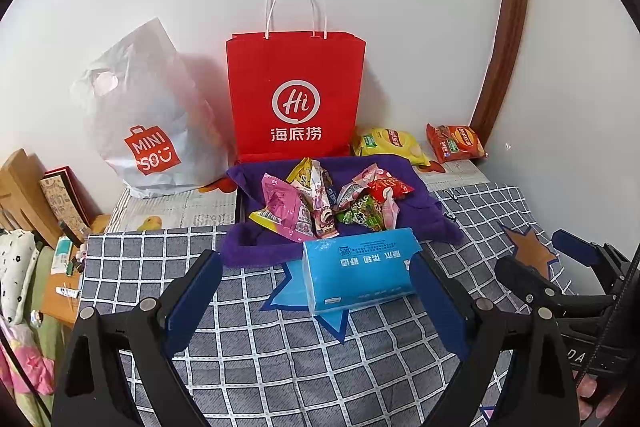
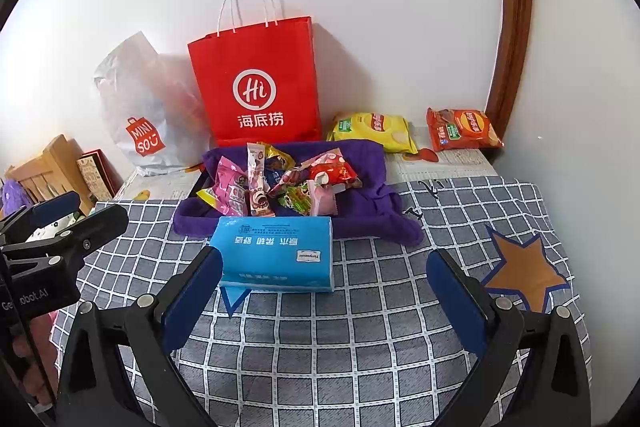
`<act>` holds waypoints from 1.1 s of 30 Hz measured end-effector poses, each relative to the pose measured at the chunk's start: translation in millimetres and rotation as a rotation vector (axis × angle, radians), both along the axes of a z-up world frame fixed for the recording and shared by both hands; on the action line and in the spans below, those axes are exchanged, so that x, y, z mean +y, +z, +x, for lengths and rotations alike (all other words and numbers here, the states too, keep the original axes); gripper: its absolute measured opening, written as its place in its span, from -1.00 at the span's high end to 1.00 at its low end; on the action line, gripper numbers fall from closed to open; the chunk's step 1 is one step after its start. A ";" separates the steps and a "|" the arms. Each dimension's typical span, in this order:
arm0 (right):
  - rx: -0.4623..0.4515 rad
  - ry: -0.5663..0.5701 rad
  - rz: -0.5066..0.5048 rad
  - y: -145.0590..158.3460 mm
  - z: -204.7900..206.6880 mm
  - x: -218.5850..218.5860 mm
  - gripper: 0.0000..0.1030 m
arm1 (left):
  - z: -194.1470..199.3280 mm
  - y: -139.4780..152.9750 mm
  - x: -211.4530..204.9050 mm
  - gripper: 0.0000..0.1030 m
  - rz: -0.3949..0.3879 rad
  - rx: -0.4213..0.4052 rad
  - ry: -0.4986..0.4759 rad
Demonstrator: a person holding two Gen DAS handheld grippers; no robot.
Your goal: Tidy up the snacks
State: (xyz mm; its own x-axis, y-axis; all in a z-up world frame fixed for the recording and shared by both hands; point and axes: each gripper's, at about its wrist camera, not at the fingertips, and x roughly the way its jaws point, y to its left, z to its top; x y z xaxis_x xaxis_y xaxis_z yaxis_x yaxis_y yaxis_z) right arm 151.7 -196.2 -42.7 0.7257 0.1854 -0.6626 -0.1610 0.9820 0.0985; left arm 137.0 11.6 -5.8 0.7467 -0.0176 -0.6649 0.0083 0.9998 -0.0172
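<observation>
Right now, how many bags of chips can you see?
2. A yellow chip bag lies beside the red paper bag, and a red chip bag lies by the wooden door frame. More may be hidden inside the bags.

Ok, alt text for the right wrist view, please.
Open right hand-held gripper hovers over a checked cloth, facing a blue tissue pack. Behind it, snack packets sit on a purple towel before a red paper bag.
</observation>
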 end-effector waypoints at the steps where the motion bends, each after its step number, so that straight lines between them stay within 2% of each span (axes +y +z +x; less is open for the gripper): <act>1: 0.001 0.000 0.001 -0.1 -0.1 -0.1 -0.96 | 0.1 -0.2 0.2 -0.84 0.000 0.001 0.000; 33: -0.003 0.001 0.001 0.7 -1.5 1.1 -0.96 | -0.6 -0.5 1.2 -0.84 0.002 0.003 0.000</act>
